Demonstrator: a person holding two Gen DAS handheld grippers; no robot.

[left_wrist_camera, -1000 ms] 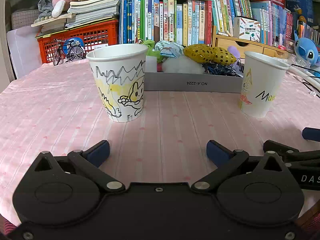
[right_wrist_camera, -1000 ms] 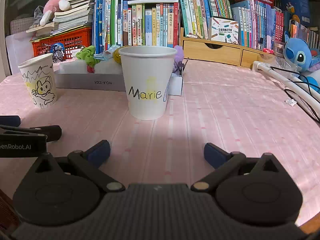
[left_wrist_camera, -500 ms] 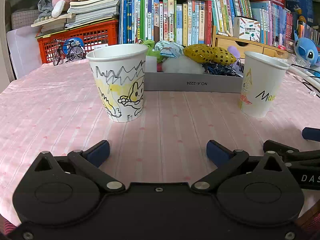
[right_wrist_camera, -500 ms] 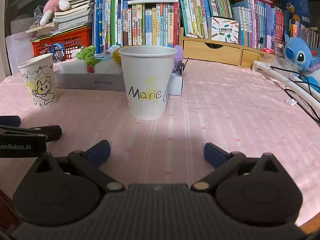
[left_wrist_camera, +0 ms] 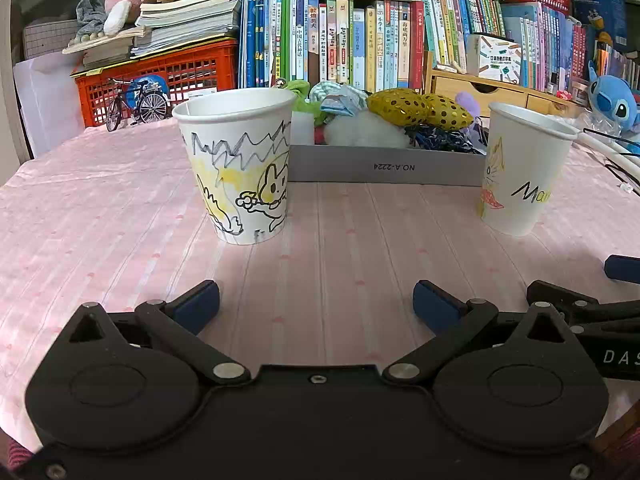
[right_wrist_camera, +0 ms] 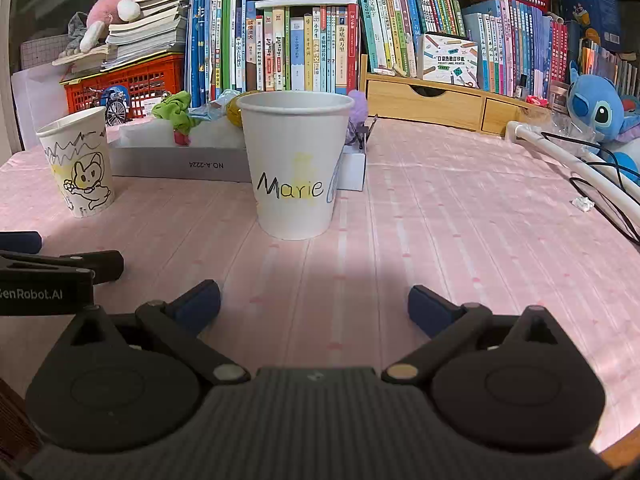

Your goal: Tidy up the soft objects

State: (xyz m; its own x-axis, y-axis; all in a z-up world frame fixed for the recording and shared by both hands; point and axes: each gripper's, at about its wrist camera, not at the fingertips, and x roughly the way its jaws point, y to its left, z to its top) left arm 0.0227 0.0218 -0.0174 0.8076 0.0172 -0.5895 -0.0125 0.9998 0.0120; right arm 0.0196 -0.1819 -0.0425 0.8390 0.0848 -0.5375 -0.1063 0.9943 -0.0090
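Your left tool (left_wrist_camera: 316, 306) is level and low, its jaws spread wide with nothing between the blue pads (left_wrist_camera: 198, 305). Your right tool (right_wrist_camera: 314, 306) sits the same way, jaws wide and empty. The two are side by side: from the left camera the right tool shows at 3 o'clock, from the right camera the left tool at 9 o'clock.

We are standing in a home room, maybe a child's. Rows of books (right_wrist_camera: 304, 40) are filling the shelves, soft toys (right_wrist_camera: 596, 108) are sitting around, and a pink tablecloth (right_wrist_camera: 440, 208) is covering the table.
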